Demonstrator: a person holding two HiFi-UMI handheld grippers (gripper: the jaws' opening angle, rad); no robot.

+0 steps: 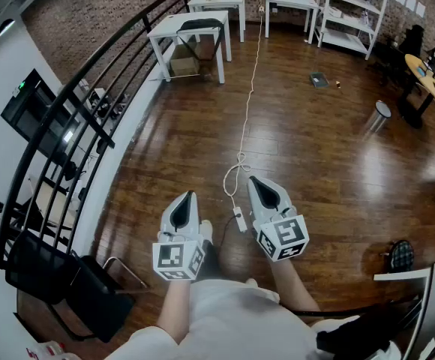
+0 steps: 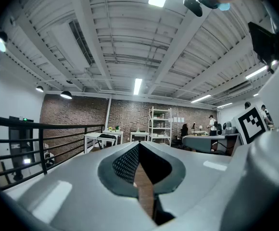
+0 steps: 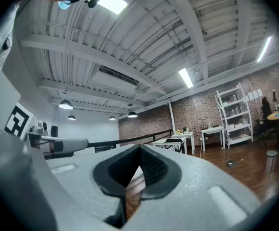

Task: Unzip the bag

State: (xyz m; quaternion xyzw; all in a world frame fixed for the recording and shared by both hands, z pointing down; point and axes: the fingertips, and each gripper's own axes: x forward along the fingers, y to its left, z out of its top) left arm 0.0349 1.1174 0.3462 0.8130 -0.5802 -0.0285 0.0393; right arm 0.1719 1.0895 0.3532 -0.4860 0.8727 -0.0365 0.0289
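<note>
Evidently not started. Left gripper [image 1: 188, 197] and right gripper [image 1: 253, 180] held with jaws fully together, nothing gripped. Dark object [image 1: 202, 24], possibly bag, seen on white table [image 1: 169, 30], well ahead of fingers [image 1: 195, 210]. Approach, zipper grip, unzipping all outstanding.

The left tool [image 2: 138, 146] is closed and empty, facing white tables [image 2: 101, 139].

Floor, centre of frame: dark brown wooden plank floor [image 1: 315, 148], glossy, mirroring lights.
Railing, upper left: black metal bar railing [image 1: 67, 92], smooth.
Back wall, top edge: red-brown brick wall [image 1: 105, 2], rough, matt.
Shells of left gripper [image 1: 189, 196], right gripper [image 1: 252, 179]: pale grey plastic, matt, finely grained; black pads [image 2: 126, 161], dotted.
</note>
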